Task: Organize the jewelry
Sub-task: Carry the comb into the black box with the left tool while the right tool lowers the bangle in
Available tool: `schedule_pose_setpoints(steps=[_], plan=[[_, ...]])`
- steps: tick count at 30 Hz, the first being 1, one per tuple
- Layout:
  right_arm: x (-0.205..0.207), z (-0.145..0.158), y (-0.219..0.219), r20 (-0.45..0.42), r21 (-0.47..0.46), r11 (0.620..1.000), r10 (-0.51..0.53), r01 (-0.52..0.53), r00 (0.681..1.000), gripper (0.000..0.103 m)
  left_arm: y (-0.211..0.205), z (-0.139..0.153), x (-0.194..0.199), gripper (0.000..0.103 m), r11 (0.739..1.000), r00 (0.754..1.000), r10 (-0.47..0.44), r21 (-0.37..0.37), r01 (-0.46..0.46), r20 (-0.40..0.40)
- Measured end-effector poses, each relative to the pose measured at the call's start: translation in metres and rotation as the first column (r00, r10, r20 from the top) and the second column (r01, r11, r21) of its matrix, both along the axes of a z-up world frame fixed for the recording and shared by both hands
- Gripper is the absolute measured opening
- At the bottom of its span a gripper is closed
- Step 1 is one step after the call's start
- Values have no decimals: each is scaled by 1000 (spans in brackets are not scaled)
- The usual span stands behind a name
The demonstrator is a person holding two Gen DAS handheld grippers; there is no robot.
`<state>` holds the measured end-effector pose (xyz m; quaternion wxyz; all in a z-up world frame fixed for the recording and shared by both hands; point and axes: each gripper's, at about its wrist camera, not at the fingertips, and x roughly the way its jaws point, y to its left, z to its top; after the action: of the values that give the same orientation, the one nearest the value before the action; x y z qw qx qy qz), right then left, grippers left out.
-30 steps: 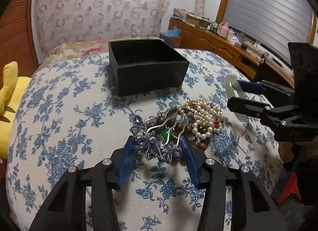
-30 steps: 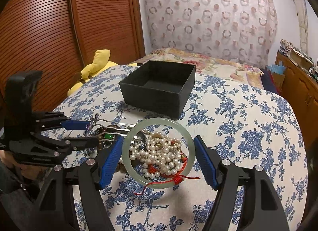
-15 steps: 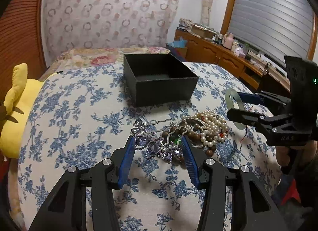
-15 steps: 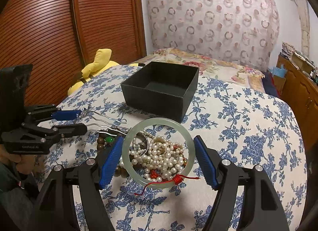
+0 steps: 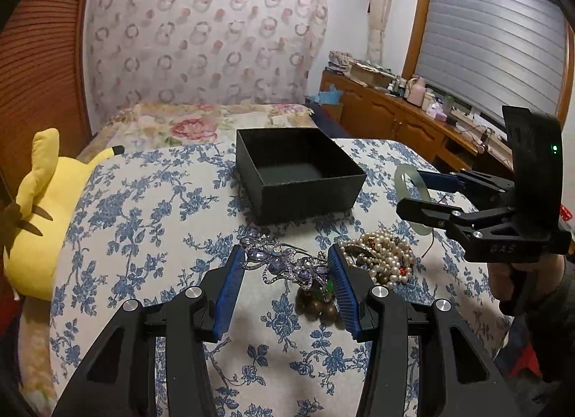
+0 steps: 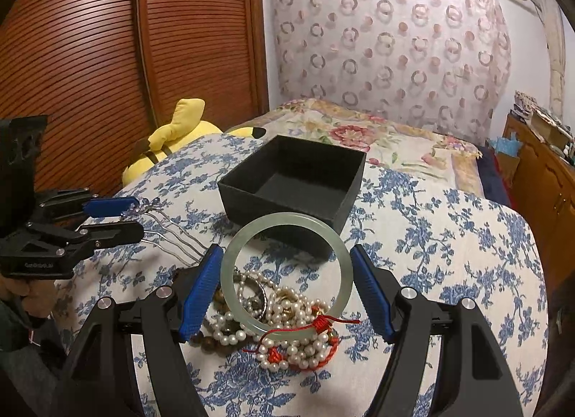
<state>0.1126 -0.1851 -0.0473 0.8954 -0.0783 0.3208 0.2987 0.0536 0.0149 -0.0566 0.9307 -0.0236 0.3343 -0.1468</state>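
My left gripper (image 5: 284, 259) is shut on a purple jewelled hair comb (image 5: 284, 263) and holds it lifted; the comb's metal prongs (image 6: 172, 234) hang out beyond its fingers in the right wrist view. My right gripper (image 6: 285, 268) is shut on a pale green jade bangle (image 6: 337, 248), held above the jewelry pile; a red cord (image 6: 320, 325) hangs from the bangle. The pile of pearl strands and brown beads (image 6: 287, 313) lies on the blue-flowered cloth and shows in the left wrist view (image 5: 384, 255). The open black box (image 5: 298, 172) stands behind the pile, empty.
A yellow plush toy (image 5: 39, 208) lies at the left edge of the bed. A wooden slatted wardrobe (image 6: 107, 58) stands on the left. A wooden dresser (image 5: 395, 119) with clutter runs along the right. A flowered quilt (image 6: 377, 137) lies behind the box.
My left gripper has lifted the purple hair comb up off the pile and drawn it back to the left. My right gripper has raised the jade bangle toward the black box.
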Motion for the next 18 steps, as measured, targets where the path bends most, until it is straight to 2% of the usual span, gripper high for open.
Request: schedule_pose_setpoints(steps=[12, 18], plan=[[7, 11, -12, 26, 20, 999, -31, 30, 999, 74, -11, 32, 12, 45, 1000, 997, -23, 3, 22, 79], [14, 15, -18, 36, 25, 999, -44, 43, 998, 74, -19, 48, 36, 45, 999, 994, -32, 8, 32, 102]])
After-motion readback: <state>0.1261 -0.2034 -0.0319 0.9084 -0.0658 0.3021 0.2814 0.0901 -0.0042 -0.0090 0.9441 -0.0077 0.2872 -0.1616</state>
